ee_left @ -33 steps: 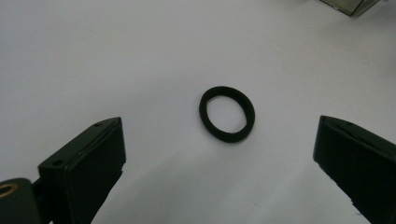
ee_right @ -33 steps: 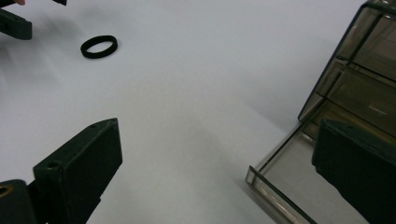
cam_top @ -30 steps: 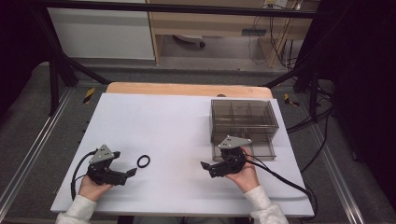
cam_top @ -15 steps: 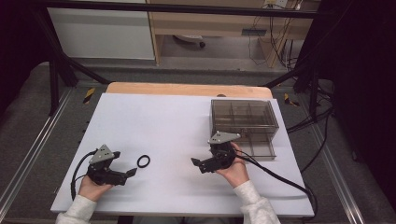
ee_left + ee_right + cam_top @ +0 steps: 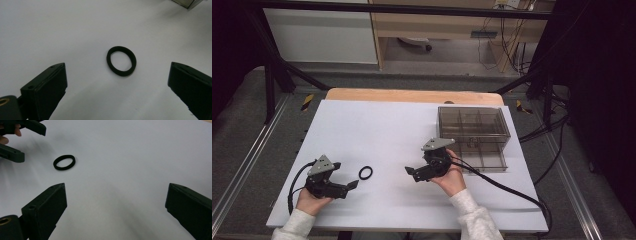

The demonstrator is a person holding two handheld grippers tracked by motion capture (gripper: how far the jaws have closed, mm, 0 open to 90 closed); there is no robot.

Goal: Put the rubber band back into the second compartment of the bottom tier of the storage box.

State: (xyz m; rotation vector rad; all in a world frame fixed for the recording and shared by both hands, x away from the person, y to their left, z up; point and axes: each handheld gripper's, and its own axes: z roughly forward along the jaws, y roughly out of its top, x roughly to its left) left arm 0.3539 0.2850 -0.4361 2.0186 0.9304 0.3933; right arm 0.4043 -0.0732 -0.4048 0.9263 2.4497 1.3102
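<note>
A small black ring (image 5: 366, 173) lies flat on the white table top (image 5: 377, 130). My left gripper (image 5: 346, 176) rests at the near left, open, its jaws pointing right at the ring a short way off. In the left gripper view the ring (image 5: 121, 60) lies just ahead of the open left gripper (image 5: 117, 80), untouched. My right gripper (image 5: 411, 174) is held near the table's middle, open and empty, pointing left toward the ring. From the right gripper view the ring (image 5: 64, 162) lies farther off, up and left of the right gripper (image 5: 116, 190), with the left gripper's jaws beyond it.
A clear smoky plastic box (image 5: 472, 132) with several compartments stands at the right rear of the table, just behind my right hand; its corner (image 5: 187, 2) shows in the left gripper view. A black cable (image 5: 507, 187) trails from the right gripper to the table's near right edge.
My right gripper has moved left, away from the box and toward the table's middle and the ring. The left gripper and the ring have stayed put.
</note>
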